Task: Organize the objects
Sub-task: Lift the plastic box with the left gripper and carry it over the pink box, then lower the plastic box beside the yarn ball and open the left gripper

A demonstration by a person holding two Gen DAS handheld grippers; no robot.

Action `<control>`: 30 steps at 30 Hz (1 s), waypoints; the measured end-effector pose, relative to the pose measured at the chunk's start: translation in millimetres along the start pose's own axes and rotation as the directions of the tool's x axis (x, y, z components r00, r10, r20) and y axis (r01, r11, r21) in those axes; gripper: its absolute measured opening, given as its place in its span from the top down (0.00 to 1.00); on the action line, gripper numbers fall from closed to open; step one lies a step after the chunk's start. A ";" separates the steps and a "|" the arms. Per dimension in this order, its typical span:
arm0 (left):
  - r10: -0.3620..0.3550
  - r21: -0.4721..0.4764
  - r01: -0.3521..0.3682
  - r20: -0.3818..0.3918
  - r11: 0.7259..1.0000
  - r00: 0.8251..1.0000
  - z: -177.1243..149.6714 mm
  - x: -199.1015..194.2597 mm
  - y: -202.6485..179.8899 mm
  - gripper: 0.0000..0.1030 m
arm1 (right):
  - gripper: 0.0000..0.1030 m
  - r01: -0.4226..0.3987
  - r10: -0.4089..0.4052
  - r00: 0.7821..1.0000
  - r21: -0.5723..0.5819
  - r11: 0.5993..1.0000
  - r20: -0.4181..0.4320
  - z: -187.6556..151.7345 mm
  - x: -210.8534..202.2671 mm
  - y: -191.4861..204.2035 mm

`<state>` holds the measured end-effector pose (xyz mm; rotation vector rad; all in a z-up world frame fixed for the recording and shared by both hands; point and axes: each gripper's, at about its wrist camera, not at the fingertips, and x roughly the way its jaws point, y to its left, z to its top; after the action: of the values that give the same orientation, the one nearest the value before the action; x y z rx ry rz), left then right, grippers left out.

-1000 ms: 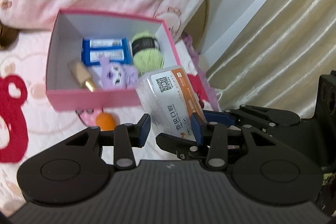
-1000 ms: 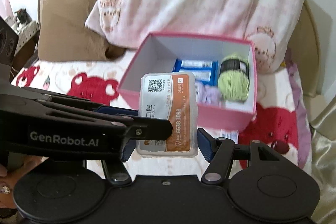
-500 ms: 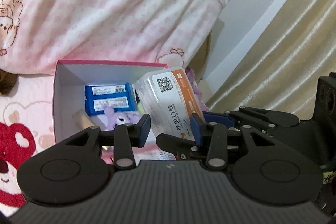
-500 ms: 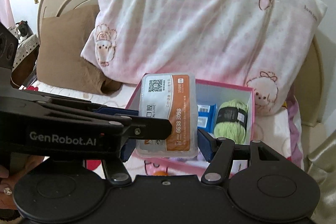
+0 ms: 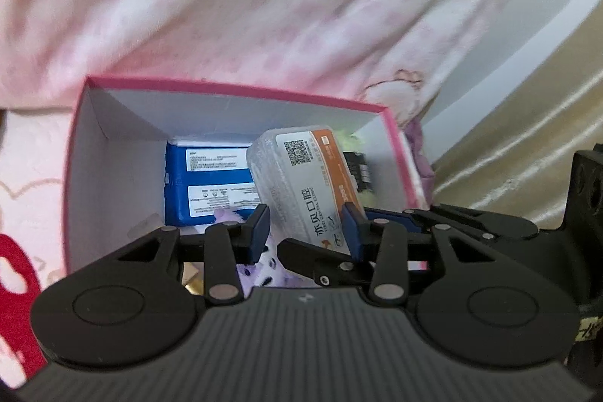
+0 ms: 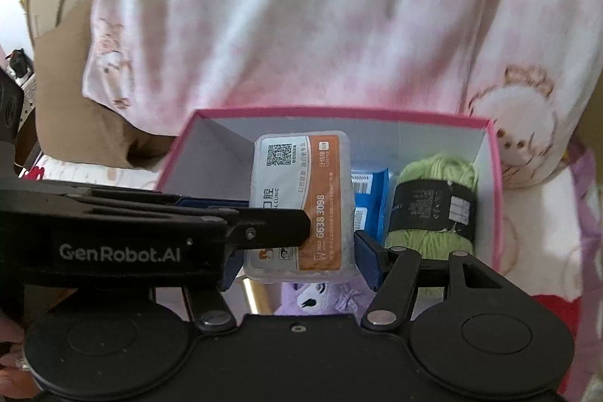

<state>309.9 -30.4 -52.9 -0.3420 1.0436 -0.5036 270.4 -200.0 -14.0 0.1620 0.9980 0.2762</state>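
One pink box (image 6: 493, 183). One clear plastic case (image 6: 301, 210) with an orange-and-white label. Two blue packets (image 5: 211, 183), stacked. One skein of green yarn (image 6: 433, 202). One purple plush toy (image 6: 316, 300). One gold-coloured item (image 5: 192, 283), mostly hidden. One pink-and-white pillow (image 6: 301, 17). Two claws: left claw (image 5: 306, 230), right claw (image 6: 297, 264).
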 end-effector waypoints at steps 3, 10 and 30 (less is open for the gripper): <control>-0.015 -0.021 0.015 -0.023 1.000 1.000 1.2 19.9 13.6 0.63 | 0.36 -0.001 0.002 1.000 0.010 1.000 -0.030 -0.5 19.5 -7.7; -0.003 -0.013 0.003 -0.026 1.000 1.000 1.6 45.8 22.0 0.61 | 0.34 -0.012 0.015 0.997 0.044 0.999 -0.072 1.7 46.7 -21.3; -0.030 -0.048 0.027 -0.050 0.998 0.998 -9.8 75.0 30.7 0.65 | 0.43 0.044 -0.046 0.995 -0.019 0.999 -0.094 -27.5 45.4 -18.1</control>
<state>338.8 -46.1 -127.6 -0.3880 1.1025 -0.5160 273.1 -203.3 -69.9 0.1114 1.0912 0.2533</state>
